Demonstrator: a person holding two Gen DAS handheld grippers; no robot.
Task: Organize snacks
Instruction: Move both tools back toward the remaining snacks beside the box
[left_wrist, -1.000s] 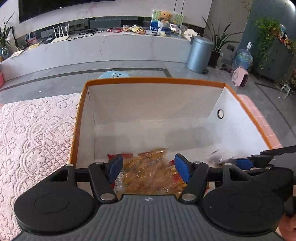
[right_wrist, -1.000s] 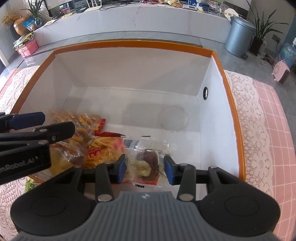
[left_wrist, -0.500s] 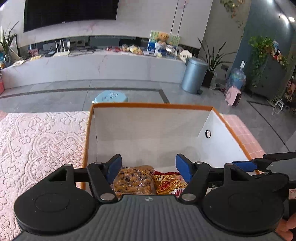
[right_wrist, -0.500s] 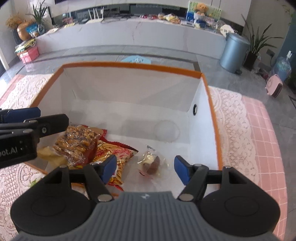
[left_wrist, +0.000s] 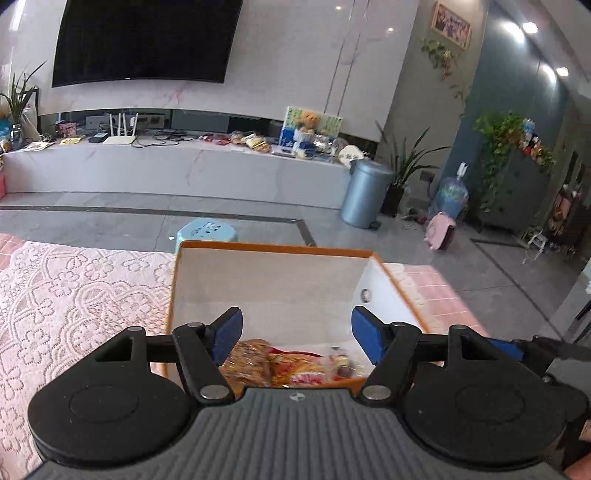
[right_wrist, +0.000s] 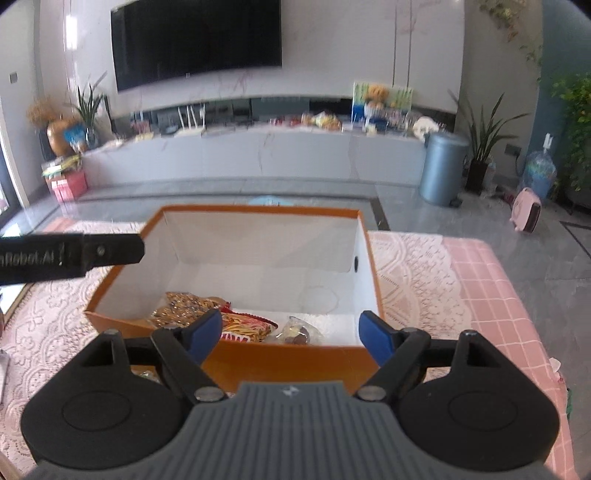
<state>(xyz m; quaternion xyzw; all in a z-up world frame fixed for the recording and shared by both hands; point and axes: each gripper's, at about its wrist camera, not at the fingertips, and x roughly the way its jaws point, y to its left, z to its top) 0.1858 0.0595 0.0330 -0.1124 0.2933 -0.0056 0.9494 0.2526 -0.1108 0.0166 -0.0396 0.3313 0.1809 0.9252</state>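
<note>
We hold both tongs released: the left tongs (left_wrist: 296, 335) empty, the right tongs (right_wrist: 289, 331) widening, empty. Three snack packets (right_wrist: 236, 317), blurred, lie inside the orange-rimmed white cardboard box (right_wrist: 258, 214) on the lace-covered bench (right_wrist: 413, 273).

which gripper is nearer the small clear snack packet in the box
Right. The right gripper hangs open just above the small clear packet; the left gripper is over the orange snack bags.

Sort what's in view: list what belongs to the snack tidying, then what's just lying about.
Job:
orange-rimmed box
brown snack bag
red-yellow snack bag
clear-wrapped pastry

Lying about:
lace tablecloth
blue stool
grey bin
television
</note>
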